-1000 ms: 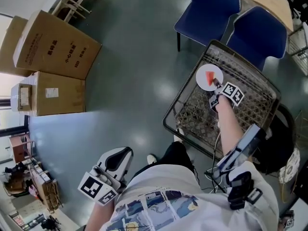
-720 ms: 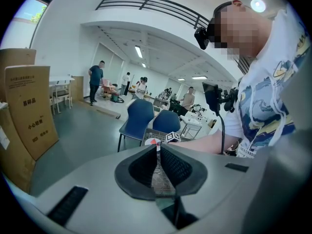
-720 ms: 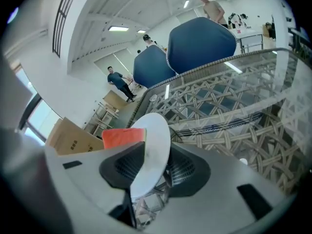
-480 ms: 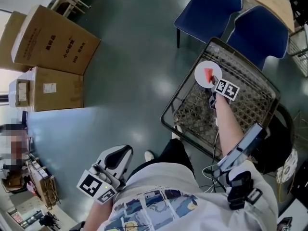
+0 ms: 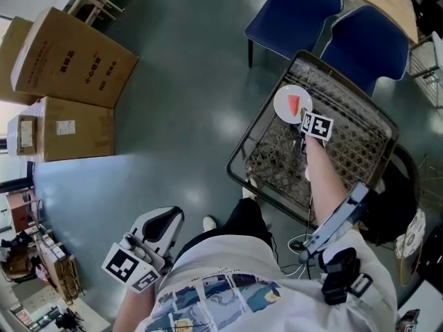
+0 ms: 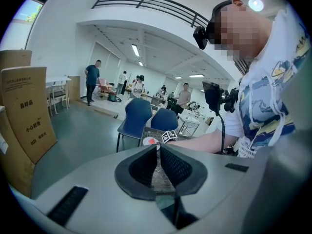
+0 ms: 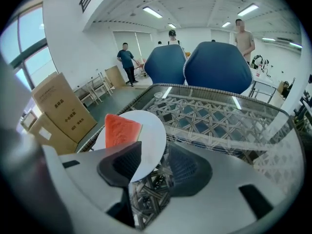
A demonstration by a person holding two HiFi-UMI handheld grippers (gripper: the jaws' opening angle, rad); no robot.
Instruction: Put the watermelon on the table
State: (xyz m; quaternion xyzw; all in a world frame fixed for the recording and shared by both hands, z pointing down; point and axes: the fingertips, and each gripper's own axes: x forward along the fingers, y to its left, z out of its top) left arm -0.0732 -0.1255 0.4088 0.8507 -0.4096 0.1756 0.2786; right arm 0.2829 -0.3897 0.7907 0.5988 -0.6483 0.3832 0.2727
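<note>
A red watermelon wedge [image 7: 121, 129] lies on a white plate [image 7: 148, 130], which rests on the glass-topped wicker table [image 7: 214, 116]. My right gripper [image 7: 153, 147] points down at the plate's near rim. Its jaws are opening; the rim lies between them and the pads stand off it. From the head view, the plate [image 5: 284, 101] sits at the table's far left corner with the right gripper [image 5: 303, 117] just behind it. My left gripper [image 5: 169, 220] hangs low at my left side, away from the table, its jaws [image 6: 158, 147] shut on nothing.
Two blue chairs [image 5: 297, 5] [image 5: 370, 47] stand beyond the table [image 5: 360, 151]. Cardboard boxes [image 5: 69, 61] [image 5: 69, 128] sit on the grey floor at the left. Several people stand far off in the room.
The right gripper's marker cube has rolled and edged slightly toward the plate. The plate with the wedge stays at the table's corner. The left gripper has not moved.
</note>
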